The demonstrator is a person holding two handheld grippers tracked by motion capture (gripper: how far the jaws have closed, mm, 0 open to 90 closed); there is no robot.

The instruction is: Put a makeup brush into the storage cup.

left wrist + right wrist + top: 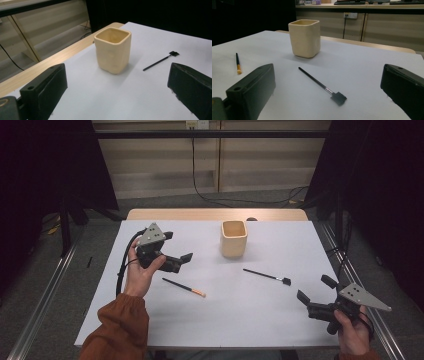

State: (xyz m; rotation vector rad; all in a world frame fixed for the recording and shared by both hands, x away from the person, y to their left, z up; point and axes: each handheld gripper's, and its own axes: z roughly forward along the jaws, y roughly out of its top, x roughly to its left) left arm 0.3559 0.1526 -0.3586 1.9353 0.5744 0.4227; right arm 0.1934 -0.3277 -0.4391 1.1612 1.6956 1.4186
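While both hover above the table (165,320), the left gripper (179,260) gapes wide, holding nothing; the right gripper (315,296) likewise, near the black brush (267,276).

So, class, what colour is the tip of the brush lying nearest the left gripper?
Orange tip, clearest in the high view.

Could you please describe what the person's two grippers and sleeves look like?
Both the left gripper and the right gripper are black, with two blocky jaws and a grey three-cornered plate on top. A black cable trails from the left one. The rust-orange sleeve has a gathered cuff.
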